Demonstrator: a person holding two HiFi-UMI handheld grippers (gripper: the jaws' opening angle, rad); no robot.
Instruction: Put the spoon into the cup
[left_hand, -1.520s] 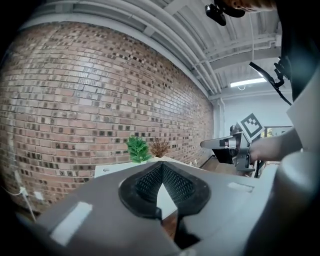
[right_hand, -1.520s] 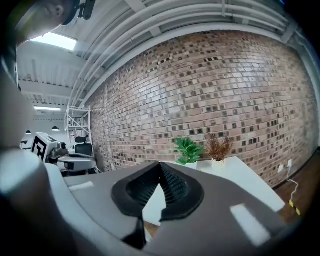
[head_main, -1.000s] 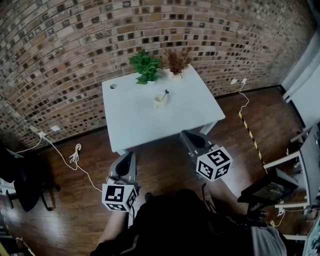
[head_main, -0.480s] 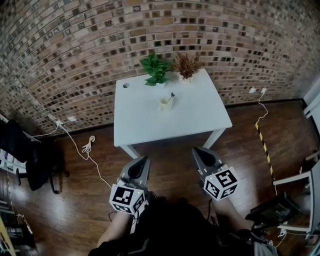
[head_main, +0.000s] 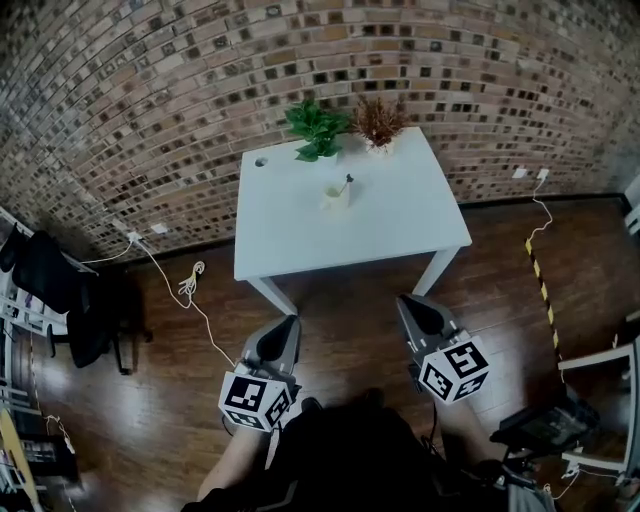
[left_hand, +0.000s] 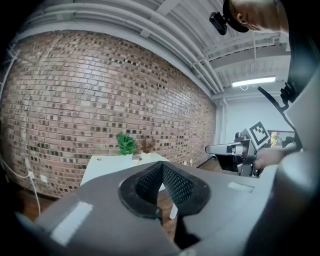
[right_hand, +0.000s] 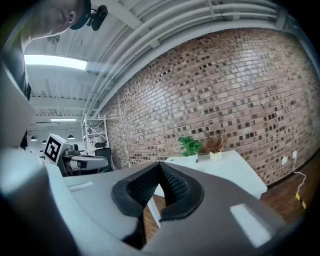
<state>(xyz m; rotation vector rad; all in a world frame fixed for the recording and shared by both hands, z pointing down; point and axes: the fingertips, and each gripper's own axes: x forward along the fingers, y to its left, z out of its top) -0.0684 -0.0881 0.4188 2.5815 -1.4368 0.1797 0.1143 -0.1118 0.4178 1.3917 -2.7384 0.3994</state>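
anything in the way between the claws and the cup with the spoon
Nothing visible. Only dark wooden floor and bare white rectangular table top lie between the left claw, the right claw and the pale yellow cup; the dark spoon already stands in it.

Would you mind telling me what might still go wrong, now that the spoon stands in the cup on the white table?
1. The dark spoon stands tilted in the small pale yellow cup, so a knock against the white table might tip both.
2. The loose white cable coiled on the wooden floor beside the table could catch a foot.
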